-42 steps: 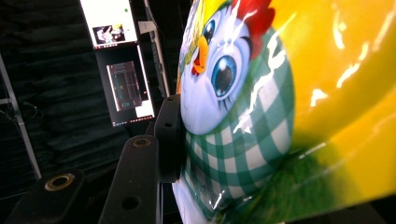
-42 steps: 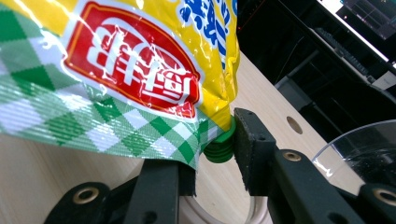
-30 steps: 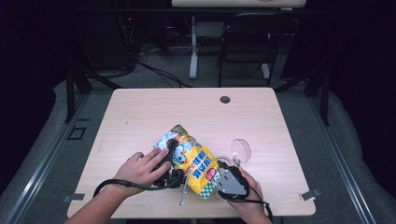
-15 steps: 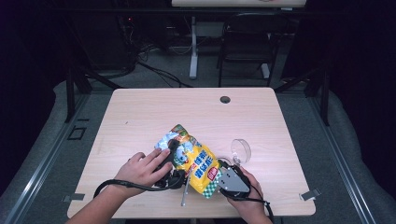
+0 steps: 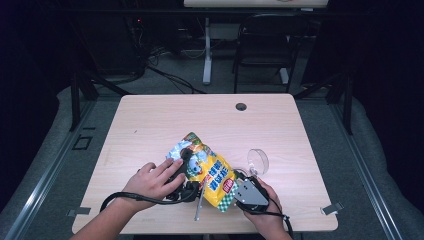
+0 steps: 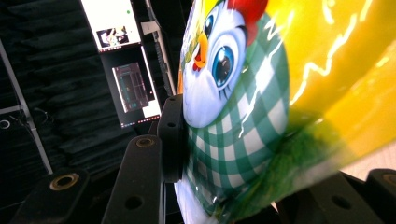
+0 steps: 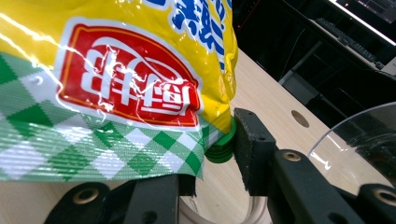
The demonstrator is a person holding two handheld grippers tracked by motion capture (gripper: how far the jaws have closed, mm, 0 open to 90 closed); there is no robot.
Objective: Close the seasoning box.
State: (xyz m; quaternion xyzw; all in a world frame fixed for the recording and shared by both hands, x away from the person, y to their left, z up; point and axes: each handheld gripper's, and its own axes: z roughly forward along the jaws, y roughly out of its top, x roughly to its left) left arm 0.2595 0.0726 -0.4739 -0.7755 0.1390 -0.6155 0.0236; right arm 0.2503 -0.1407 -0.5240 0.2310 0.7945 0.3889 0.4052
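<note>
A yellow snack bag (image 5: pixel 205 170) with a cartoon chick and green checks hangs just above the table's front middle, held at both ends. My left gripper (image 5: pixel 186 187) is shut on its chick end; one pad presses into the bag (image 6: pixel 233 116) in the left gripper view. My right gripper (image 5: pixel 231 194) is shut on the end with the red logo (image 7: pixel 135 79). There a green ribbed piece (image 7: pixel 220 145) sits squeezed between the bag's corner and one of the fingers (image 7: pixel 252 149).
A clear plastic cup (image 5: pixel 257 161) lies on its side just right of the bag, close to my right gripper (image 7: pixel 210 168). A thin metal rod (image 5: pixel 198 207) lies near the front edge. A cable hole (image 5: pixel 241 106) marks the table's far side.
</note>
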